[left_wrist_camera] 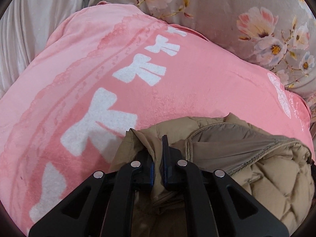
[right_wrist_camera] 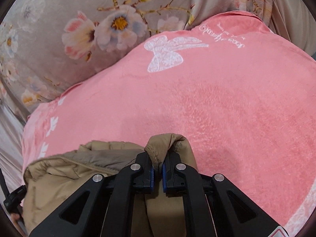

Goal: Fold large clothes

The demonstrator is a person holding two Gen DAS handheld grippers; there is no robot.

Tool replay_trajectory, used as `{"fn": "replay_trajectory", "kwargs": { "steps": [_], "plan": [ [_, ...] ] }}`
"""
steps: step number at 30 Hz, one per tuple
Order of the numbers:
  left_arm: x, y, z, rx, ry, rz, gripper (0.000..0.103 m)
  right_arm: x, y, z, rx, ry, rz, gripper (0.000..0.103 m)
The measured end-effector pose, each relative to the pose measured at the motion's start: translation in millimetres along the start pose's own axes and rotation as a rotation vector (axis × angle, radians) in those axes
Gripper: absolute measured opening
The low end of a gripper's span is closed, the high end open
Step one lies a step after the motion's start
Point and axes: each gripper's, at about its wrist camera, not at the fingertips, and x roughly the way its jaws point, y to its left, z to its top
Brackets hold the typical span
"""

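Note:
A tan quilted jacket (left_wrist_camera: 246, 158) hangs bunched between my two grippers over a pink blanket (left_wrist_camera: 177, 79). My left gripper (left_wrist_camera: 157, 152) is shut on a fold of the tan quilted jacket at its left edge. In the right wrist view my right gripper (right_wrist_camera: 157, 162) is shut on the jacket's hem (right_wrist_camera: 167, 144), which bulges out above the fingers. The rest of the jacket (right_wrist_camera: 65, 173) sags to the left of that gripper. The left gripper's body (right_wrist_camera: 13, 199) shows at the far left edge.
The pink blanket (right_wrist_camera: 237, 108) with white bow prints (left_wrist_camera: 140, 71) and a butterfly (right_wrist_camera: 165, 55) covers the bed. A grey floral quilt (right_wrist_camera: 79, 29) lies bunched behind it, and it also shows in the left wrist view (left_wrist_camera: 266, 29). A white curtain (left_wrist_camera: 35, 29) hangs at far left.

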Motion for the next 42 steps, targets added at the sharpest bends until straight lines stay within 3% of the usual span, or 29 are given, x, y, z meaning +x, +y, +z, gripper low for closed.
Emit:
{"fn": "replay_trajectory", "kwargs": {
  "steps": [16, 22, 24, 25, 27, 29, 31, 33, 35, 38, 42],
  "plan": [
    [17.0, 3.0, -8.5, -0.032, -0.042, -0.037, 0.007, 16.9, -0.4, -9.9, 0.01, 0.032, -0.013, 0.003],
    [-0.7, 21.3, -6.8, -0.101, -0.084, -0.126, 0.01, -1.1, -24.7, -2.5, 0.119, 0.003, 0.131, 0.016],
    [-30.3, 28.5, 0.0, -0.082, -0.116, -0.14, 0.019, -30.5, -34.7, 5.3, 0.126, -0.043, 0.153, 0.02],
    [-52.3, 31.1, 4.6, -0.057, -0.147, -0.115, 0.026, -42.8, -35.5, 8.6, 0.114, -0.063, 0.143, 0.029],
    [-90.9, 33.4, 13.8, -0.016, -0.234, -0.009, 0.061, -79.7, -35.5, 15.0, 0.077, -0.16, 0.085, 0.041],
    [-129.9, 36.0, 26.7, 0.018, -0.333, 0.039, 0.066, -109.7, -32.5, 23.5, 0.057, -0.232, 0.052, 0.045],
    [-153.8, 30.6, 41.1, 0.033, -0.352, 0.05, 0.066, -126.4, -18.5, 29.7, 0.032, -0.248, 0.031, 0.045],
    [-162.9, 8.9, 51.2, 0.074, -0.336, 0.007, 0.064, -133.2, 15.8, 29.3, -0.025, -0.242, 0.068, 0.045],
    [-156.6, -25.8, 53.8, 0.135, -0.301, -0.02, 0.063, -122.3, 68.8, 20.1, -0.14, -0.201, 0.085, 0.035],
    [-123.6, -87.7, 49.4, 0.225, -0.22, -0.062, 0.059, -88.8, 139.9, -2.4, -0.297, -0.134, 0.082, 0.012],
    [-55.8, -139.2, 34.2, 0.259, -0.085, -0.069, 0.054, -30.1, 186.0, -22.0, -0.35, -0.015, 0.105, 0.006]
  ]
}}
